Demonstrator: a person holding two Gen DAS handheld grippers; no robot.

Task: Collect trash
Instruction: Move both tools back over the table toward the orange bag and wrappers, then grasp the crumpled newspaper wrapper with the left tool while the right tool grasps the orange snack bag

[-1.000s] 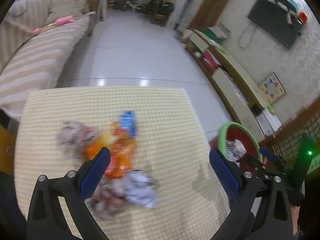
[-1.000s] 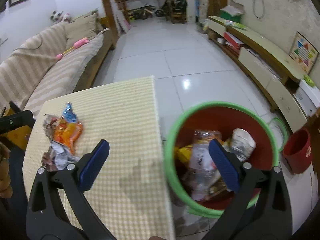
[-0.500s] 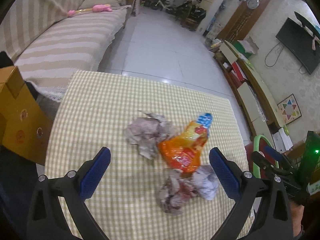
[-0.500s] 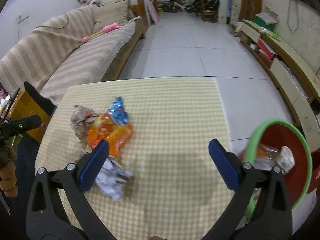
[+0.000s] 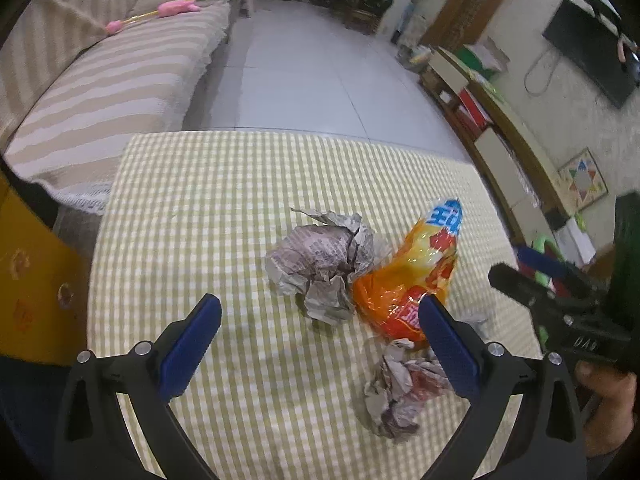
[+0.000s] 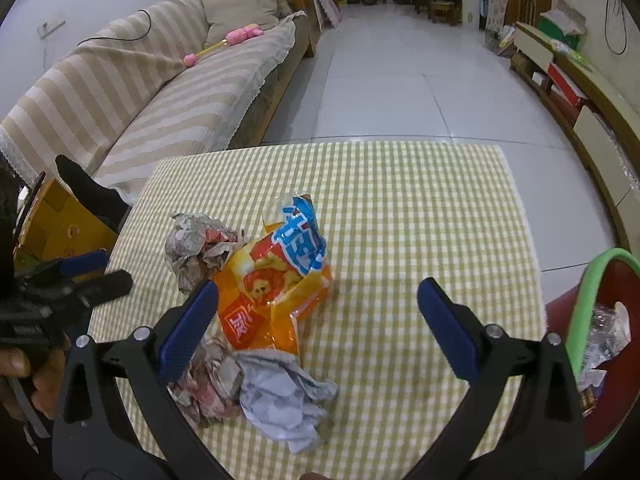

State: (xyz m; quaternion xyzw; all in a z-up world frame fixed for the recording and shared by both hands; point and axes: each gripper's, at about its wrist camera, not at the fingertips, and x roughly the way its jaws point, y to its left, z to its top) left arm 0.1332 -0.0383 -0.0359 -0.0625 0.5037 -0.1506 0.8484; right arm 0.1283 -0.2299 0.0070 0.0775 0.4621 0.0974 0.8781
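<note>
Some rubbish already lay in the red bin with the green rim (image 6: 580,292) beside the desk (image 6: 420,216), but the orange snack bag (image 6: 276,284) and crumpled paper wads (image 5: 320,256) remained on it, both the left hand-held gripper (image 5: 320,328) and the right hand-held gripper (image 6: 318,312) gaping empty above them.

snack bag (image 5: 408,280): glossy plastic | newspaper ball (image 5: 320,260): crumpled matt paper | tablecloth (image 5: 224,200): woven checked cloth

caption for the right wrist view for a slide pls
Open right tool above orange snack bag and crumpled paper wads on yellow checked tablecloth; green-rimmed red bin beside.
</note>
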